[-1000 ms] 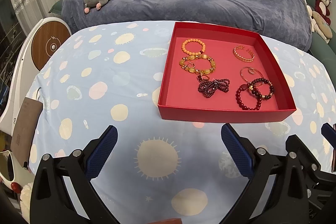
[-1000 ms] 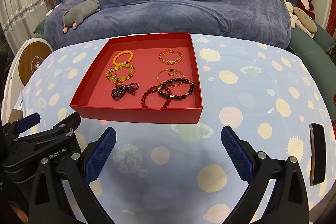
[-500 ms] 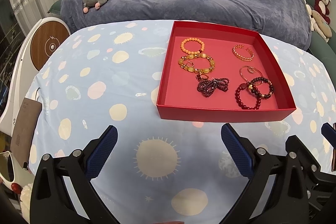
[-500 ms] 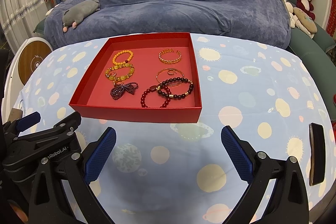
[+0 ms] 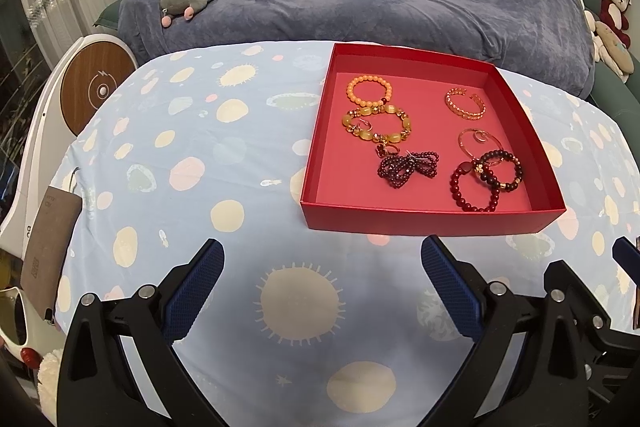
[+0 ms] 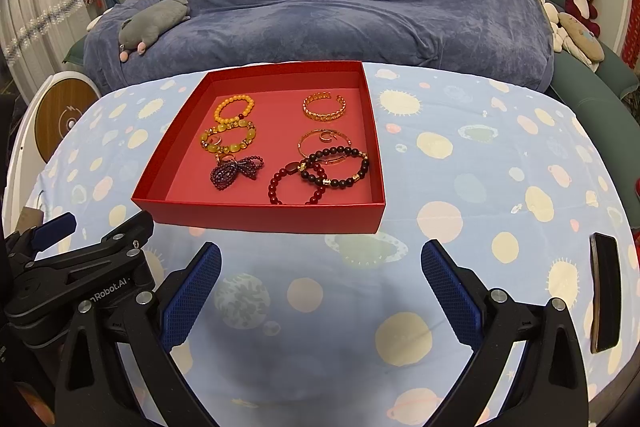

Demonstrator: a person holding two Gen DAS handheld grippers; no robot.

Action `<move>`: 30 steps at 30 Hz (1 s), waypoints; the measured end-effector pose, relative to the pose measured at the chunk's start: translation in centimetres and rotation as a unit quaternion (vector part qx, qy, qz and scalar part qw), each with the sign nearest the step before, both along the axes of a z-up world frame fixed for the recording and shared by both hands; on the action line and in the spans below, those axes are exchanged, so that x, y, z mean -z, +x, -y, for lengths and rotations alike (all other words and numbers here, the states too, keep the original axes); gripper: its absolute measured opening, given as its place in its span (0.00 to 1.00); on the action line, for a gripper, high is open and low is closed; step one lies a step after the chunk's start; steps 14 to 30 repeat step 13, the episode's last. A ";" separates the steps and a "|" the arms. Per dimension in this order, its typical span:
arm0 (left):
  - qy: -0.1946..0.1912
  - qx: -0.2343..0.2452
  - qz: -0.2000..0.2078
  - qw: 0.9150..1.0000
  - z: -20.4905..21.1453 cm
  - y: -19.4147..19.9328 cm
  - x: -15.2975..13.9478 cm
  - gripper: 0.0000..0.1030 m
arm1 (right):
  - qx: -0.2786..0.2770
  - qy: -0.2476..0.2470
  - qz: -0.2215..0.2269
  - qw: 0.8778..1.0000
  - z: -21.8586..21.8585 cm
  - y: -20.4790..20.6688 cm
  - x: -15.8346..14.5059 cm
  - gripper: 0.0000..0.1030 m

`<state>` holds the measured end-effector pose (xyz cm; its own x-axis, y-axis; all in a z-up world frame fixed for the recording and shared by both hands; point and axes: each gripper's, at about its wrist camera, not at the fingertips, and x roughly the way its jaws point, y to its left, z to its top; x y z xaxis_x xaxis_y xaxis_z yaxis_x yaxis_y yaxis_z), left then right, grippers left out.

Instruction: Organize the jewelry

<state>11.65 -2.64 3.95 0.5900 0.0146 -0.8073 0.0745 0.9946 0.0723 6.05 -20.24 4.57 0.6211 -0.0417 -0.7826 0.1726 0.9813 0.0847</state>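
Both pairs of tongs are hanging spread wide over the planet-print tablecloth [image 5: 240, 155], gripping nothing: the left gripper [image 5: 322, 279] and the right gripper [image 6: 320, 277] are sitting just short of the red tray [image 6: 260, 217]. Inside the tray the jewelry is lying in two columns, an orange bead bracelet [image 5: 369, 89] at the back, a dark red bead bracelet [image 6: 298, 185] at the front. Only the right view is showing a black phone [image 6: 606, 293] near the table's right edge; only the left is catching a brown card [image 5: 50, 241]. Compared with a second ago, hardly anything is changing; the tray is sitting a touch farther off.
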 end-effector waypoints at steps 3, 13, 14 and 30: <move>0.000 -0.002 0.001 1.000 0.0 0.0 0.0 0.92 | 0.000 -0.001 -0.001 1.000 0.0 0.0 0.0 0.94; -0.005 0.001 -0.002 1.000 0.0 0.0 0.0 0.90 | 0.000 0.000 -0.001 1.000 -0.2 0.0 0.1 0.94; -0.005 0.001 -0.002 1.000 0.0 0.0 0.0 0.90 | 0.000 0.000 -0.001 1.000 -0.2 0.0 0.1 0.94; -0.005 0.001 -0.002 1.000 0.0 0.0 0.0 0.90 | 0.000 0.000 -0.001 1.000 -0.2 0.0 0.1 0.94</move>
